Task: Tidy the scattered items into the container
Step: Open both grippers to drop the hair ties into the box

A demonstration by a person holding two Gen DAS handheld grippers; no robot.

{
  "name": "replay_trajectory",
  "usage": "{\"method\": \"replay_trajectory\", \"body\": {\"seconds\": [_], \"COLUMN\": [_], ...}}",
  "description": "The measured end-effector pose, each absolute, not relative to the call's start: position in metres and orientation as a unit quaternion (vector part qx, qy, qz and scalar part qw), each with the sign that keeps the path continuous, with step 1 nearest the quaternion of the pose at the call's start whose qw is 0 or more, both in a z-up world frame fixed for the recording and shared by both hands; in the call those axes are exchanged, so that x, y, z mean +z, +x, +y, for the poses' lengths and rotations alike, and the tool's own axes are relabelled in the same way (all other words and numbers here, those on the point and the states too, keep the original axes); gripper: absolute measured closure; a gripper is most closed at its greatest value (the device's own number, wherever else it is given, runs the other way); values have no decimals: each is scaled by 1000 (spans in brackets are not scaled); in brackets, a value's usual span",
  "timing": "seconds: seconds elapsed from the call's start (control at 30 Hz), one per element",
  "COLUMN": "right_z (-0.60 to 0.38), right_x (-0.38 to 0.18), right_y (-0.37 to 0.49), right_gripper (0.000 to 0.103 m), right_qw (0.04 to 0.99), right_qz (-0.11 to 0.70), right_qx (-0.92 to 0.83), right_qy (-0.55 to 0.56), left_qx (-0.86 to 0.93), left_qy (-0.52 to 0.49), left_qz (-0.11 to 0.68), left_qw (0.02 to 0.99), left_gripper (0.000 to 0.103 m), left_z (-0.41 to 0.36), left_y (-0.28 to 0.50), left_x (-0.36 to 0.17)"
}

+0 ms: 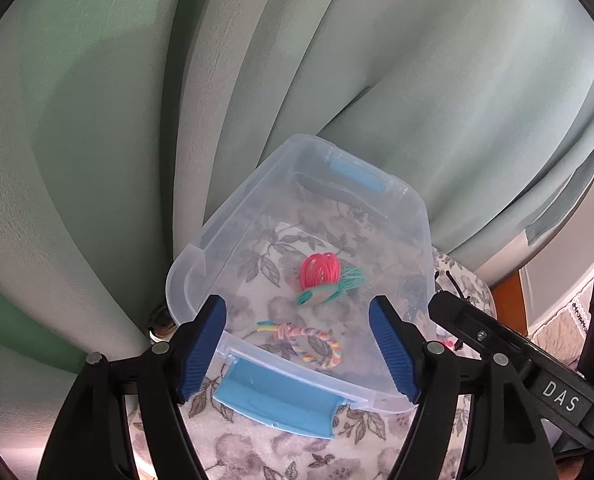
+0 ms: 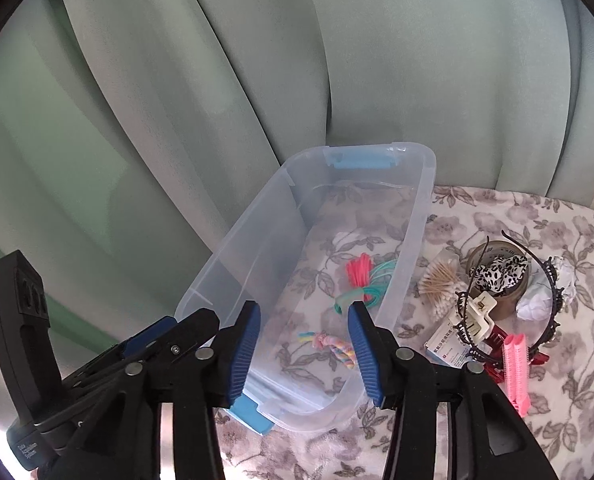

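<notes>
We hold our left claw over the near end of the clear container, its blue pads spread wide with nothing between them. Just ahead of its tips, on the container floor, lies a rainbow braided tie; farther ahead sit the pink coiled ties with the teal ones touching them. Our right claw hangs over the same near end, parted and empty, the braided tie just beyond its tips. Right of this claw, outside the container on the floral cloth, the scattered items wait: cotton swabs, a leopard scrunchie, a cream hair claw, a black headband and pink clips.
</notes>
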State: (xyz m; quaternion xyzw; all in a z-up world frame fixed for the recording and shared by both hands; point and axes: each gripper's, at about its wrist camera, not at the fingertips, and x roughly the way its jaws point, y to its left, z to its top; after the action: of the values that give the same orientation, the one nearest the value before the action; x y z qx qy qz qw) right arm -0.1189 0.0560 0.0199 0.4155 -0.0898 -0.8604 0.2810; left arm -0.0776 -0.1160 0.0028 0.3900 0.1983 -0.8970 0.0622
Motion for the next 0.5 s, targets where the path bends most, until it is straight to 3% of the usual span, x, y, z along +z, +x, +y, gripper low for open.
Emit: {"method": "replay_trajectory", "body": {"seconds": [0.4, 0.5], "right_z": [76, 86], "right_x": [28, 32], "right_y": [-107, -102], "right_gripper": [40, 32], "right_qw": [286, 282], "right_qz": [-110, -119], "right_qx": [-864, -869], "right_qy": [399, 388], "left_qx": [-902, -905], "left_qy": [386, 382], "left_qz": [184, 176], "left_qw": [64, 60], "left_gripper": [23, 23], "left_z": [-109, -103], "left_y": [-61, -62], "left_x": [14, 15]}}
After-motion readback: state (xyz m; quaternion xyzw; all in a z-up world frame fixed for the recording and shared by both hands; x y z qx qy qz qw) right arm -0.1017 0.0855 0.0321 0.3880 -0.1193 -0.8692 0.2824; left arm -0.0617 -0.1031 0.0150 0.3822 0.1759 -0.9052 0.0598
